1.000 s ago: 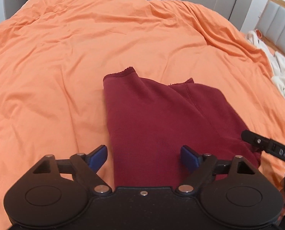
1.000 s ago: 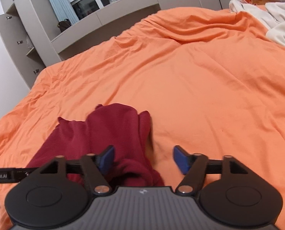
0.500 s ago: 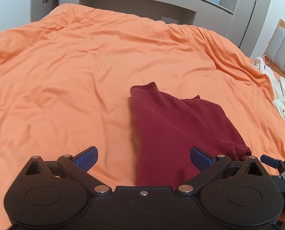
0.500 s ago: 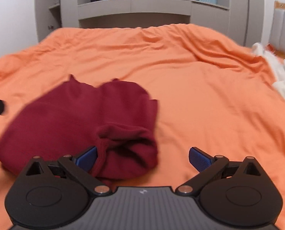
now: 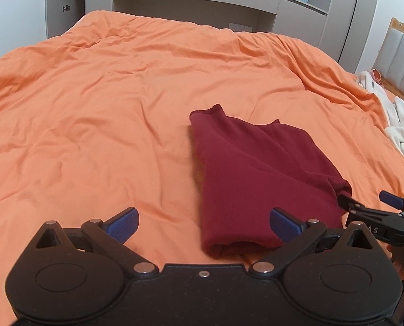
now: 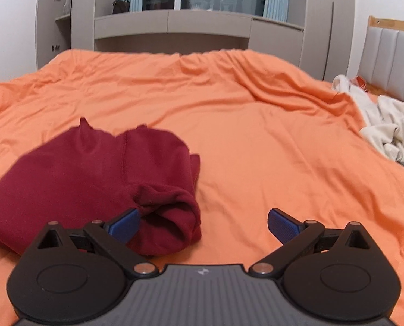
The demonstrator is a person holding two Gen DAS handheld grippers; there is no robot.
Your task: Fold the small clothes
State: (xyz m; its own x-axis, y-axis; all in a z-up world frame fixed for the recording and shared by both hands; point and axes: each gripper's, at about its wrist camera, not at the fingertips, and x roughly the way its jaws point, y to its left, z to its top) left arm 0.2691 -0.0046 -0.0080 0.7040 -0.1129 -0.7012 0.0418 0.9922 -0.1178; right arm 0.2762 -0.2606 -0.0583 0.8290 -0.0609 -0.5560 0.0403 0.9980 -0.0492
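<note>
Folded maroon garment (image 5: 259, 179) lay released on orange bed (image 5: 93, 125) at one o'clock; left claw (image 5: 203, 225) and right claw (image 6: 203, 224), just opened, stood spread and withdrawn.

I see the folded garment (image 5: 256, 179) lying on the bed (image 5: 93, 108) near its front edge, rolled end toward me. A heap of clothes (image 6: 392, 133) sits at the bed's right edge by the headboard (image 6: 392, 54); cabinets (image 6: 174, 27) stand behind the far edge.
</note>
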